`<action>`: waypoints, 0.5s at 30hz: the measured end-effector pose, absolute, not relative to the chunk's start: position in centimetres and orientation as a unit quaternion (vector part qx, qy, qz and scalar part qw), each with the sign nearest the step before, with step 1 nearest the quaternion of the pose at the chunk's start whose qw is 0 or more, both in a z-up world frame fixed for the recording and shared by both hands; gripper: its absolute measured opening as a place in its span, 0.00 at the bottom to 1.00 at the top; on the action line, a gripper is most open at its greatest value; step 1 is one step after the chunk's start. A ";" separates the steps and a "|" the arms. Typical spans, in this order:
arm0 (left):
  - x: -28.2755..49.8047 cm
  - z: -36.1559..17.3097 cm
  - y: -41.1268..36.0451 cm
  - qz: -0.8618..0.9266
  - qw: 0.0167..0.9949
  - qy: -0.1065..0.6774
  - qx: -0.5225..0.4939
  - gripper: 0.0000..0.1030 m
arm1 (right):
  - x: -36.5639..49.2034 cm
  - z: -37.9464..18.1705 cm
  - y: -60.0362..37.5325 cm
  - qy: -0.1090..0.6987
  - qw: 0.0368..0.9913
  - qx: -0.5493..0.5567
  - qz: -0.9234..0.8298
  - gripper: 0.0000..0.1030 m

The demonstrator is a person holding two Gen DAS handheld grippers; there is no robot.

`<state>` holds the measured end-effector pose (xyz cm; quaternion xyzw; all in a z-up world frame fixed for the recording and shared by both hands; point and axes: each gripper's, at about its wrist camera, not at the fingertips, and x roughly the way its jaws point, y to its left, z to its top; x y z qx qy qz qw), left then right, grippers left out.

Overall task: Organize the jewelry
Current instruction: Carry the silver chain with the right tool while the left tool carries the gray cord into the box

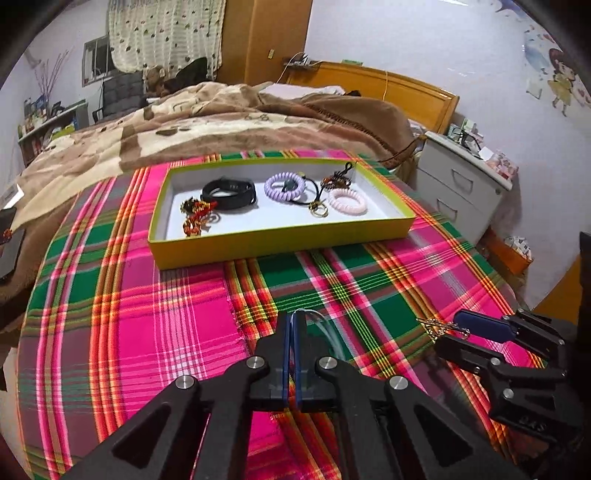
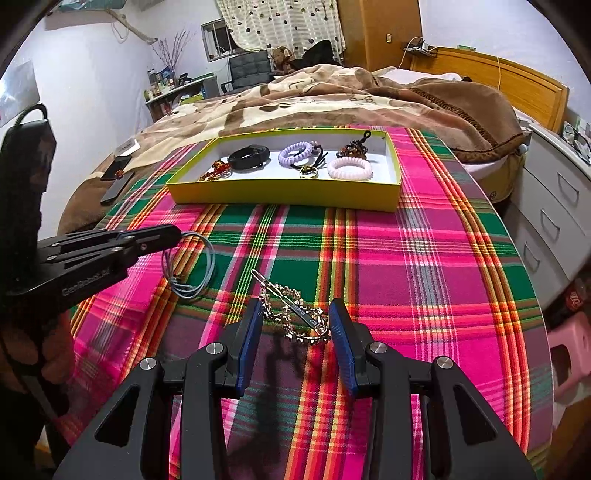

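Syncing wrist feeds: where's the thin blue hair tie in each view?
Left wrist: blue hair tie at bottom centre, pinched in the left gripper, looping to the right.
Right wrist: hair tie at left of centre, on the plaid cloth.
Shared landmark: yellow-green tray, behind the tie.

Right gripper (image 2: 295, 314) held wide, gold hair clip (image 2: 295, 314) lying between its pads; left gripper (image 2: 177, 232) clamped on blue hair tie (image 2: 195, 273). Yellow tray (image 2: 284, 194) seen beyond.

Pale lilac walls (image 2: 92, 92), wooden headboard (image 1: 406, 92), brown blanket (image 1: 221, 122) on bed, white drawer unit (image 1: 461, 192), curtained window (image 2: 280, 26)
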<state>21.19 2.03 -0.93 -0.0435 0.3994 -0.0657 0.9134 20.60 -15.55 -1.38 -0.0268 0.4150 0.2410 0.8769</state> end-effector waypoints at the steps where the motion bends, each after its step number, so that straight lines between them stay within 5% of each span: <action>1: 21.0 -0.7 2.1 -0.067 0.914 0.397 -0.043 0.01 | 20.5 -1.3 -15.5 0.414 0.877 -0.027 0.241 0.37; 15: 20.5 3.4 2.6 -0.088 0.929 0.356 -0.040 0.01 | 21.0 1.1 -15.6 0.390 0.890 -0.027 0.234 0.37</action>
